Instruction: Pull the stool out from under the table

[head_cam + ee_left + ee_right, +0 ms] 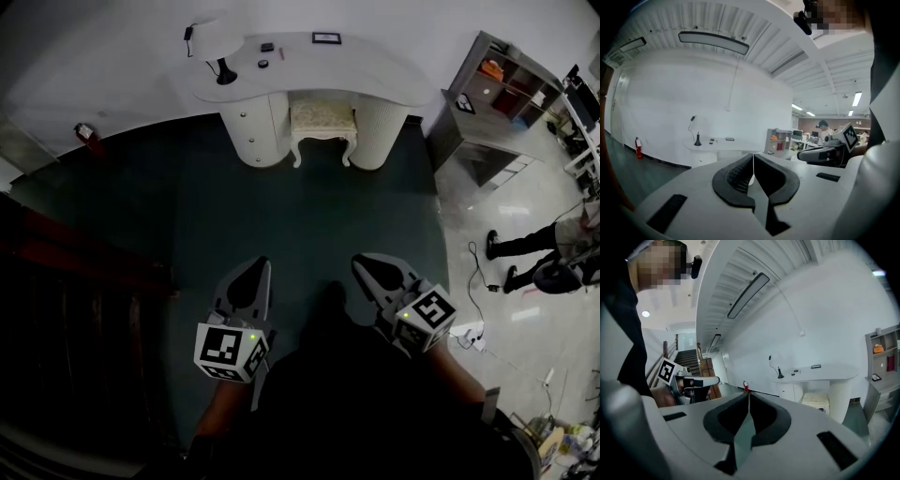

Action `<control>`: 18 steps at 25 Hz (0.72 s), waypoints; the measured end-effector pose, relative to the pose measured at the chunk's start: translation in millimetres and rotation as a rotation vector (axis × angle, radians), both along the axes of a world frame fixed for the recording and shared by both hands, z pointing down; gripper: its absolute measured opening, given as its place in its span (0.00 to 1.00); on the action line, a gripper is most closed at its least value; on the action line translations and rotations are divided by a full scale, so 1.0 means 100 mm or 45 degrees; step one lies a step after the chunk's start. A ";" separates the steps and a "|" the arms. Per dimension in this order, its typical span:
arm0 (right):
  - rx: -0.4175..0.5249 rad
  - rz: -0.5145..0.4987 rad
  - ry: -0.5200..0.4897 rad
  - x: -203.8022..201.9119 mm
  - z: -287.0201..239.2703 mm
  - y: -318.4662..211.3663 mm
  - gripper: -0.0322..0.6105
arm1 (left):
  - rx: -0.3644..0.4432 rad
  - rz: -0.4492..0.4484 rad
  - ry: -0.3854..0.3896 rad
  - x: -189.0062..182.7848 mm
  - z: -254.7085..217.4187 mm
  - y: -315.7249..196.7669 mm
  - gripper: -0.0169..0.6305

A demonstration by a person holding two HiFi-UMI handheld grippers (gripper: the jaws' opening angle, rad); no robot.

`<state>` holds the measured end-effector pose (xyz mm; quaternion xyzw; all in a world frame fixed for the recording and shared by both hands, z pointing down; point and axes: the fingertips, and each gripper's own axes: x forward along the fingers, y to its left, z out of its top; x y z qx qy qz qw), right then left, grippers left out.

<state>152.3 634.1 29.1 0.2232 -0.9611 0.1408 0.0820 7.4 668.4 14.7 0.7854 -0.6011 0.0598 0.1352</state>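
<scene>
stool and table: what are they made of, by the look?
Stool: cream, textured seat, likely upholstered fabric; white curved legs, probably painted wood. Table: smooth matte white top, painted wood or laminate, can't tell which.

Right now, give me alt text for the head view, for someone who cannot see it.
A cream stool sits tucked under a white curved table across a green carpet. Nearer the camera, the left gripper and right gripper point toward it, jaws shut and empty.
</scene>
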 end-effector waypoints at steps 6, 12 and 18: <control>-0.019 0.030 -0.012 0.11 0.06 -0.80 0.08 | -0.038 0.051 -0.024 0.12 0.09 -0.81 0.05; -0.034 0.041 -0.025 0.31 0.11 -1.55 0.08 | -0.056 0.061 -0.048 0.28 0.11 -1.60 0.05; -0.025 0.017 -0.049 0.41 0.13 -2.04 0.08 | -0.032 0.055 -0.047 0.43 0.06 -2.07 0.05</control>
